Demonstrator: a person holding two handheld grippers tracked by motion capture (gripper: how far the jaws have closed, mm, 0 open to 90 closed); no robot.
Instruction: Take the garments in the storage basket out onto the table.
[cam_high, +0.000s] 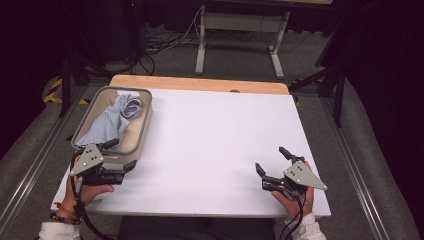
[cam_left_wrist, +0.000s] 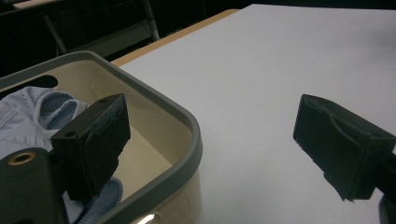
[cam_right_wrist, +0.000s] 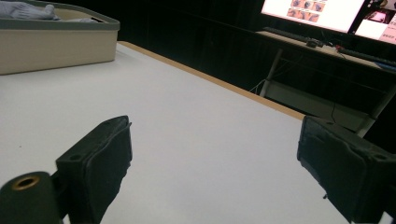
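A beige bin with a grey rim stands at the table's left, holding a crumpled light-blue cloth. My left gripper hovers open at the bin's near right corner. In the left gripper view one jaw is over the bin's inside beside the cloth, the other is over the white table, and the rim runs between them untouched. My right gripper stands open over the bare table at the near right, with nothing between its jaws. The bin lies far off to its left.
The white table top has a wooden strip along its far edge. Beyond the table stand a metal desk frame and floor cables. A lit monitor sits on a desk behind the table.
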